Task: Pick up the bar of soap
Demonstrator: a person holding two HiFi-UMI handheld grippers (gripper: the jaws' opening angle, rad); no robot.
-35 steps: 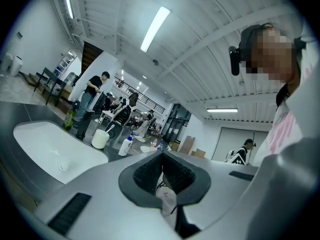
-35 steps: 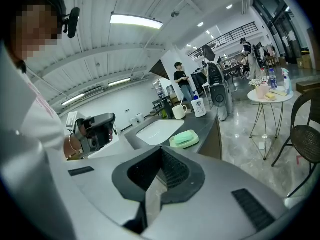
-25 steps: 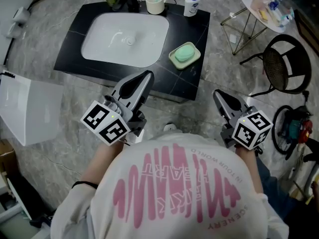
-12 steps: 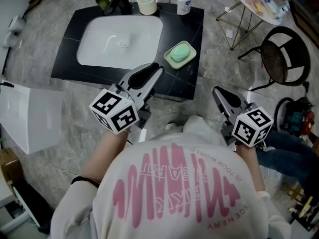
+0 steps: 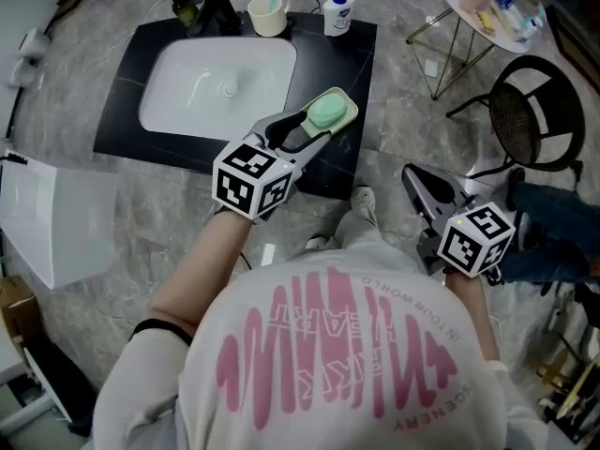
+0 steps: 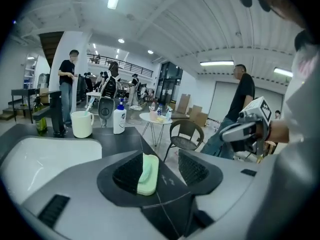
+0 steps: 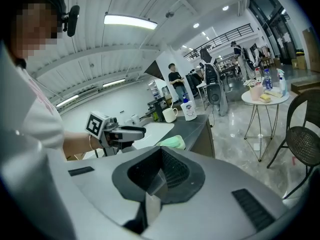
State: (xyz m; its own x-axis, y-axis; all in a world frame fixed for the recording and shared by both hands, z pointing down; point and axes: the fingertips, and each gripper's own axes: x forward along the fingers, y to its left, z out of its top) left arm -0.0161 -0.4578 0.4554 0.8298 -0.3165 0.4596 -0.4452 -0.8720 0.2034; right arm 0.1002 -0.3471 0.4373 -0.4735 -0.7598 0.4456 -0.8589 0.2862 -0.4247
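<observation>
The pale green bar of soap [image 5: 327, 110] lies in a light green dish [image 5: 343, 123] on the right end of the black counter [image 5: 356, 54]. My left gripper [image 5: 302, 131] reaches over the counter's front edge; its jaws have just been opening and stand apart just short of the dish, with nothing pressed between them. In the left gripper view the soap [image 6: 148, 171] and the dish show on edge by the left jaw of my left gripper [image 6: 160, 170]. My right gripper [image 5: 413, 180] hangs off the counter at the right, jaws shut and empty [image 7: 160, 171]; it sees the soap [image 7: 170, 143] ahead.
A white basin [image 5: 220, 78] fills the counter's left. Behind it stand a dark bottle [image 5: 183, 6], a cup with a toothbrush [image 5: 267, 15] and a pump bottle [image 5: 337, 15]. A round side table [image 5: 487, 7] and a black chair [image 5: 534, 111] stand at the right. People stand in the background.
My left gripper has moved forward and down to the soap dish, rolled, and its jaws have gone from shut to open. The right gripper has shifted only slightly.
</observation>
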